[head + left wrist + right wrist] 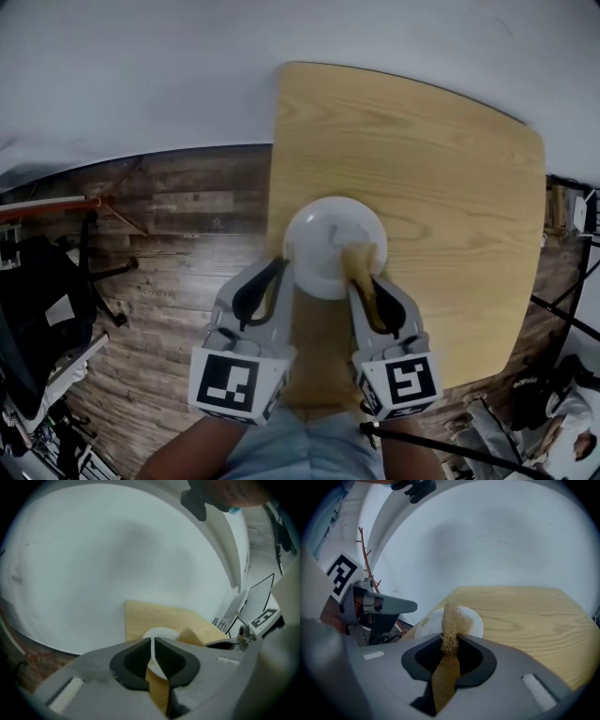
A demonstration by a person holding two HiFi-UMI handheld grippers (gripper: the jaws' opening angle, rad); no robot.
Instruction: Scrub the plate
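Found white plate on the wooden counter, close to its left edge and in the near half. Noted left tool clenched on the plate's near-left rim; in the left gripper view, saw the thin white rim pinched between the black pads. Noted right tool grasping a tan fibrous scrubber, its tuft sticking out past the jaw tips and lying over the plate's near-right part. Could not tell whether scrubber pressed on the surface. Recorded both tools side by side over the counter's near-left corner, with dark plank floor left of the counter.
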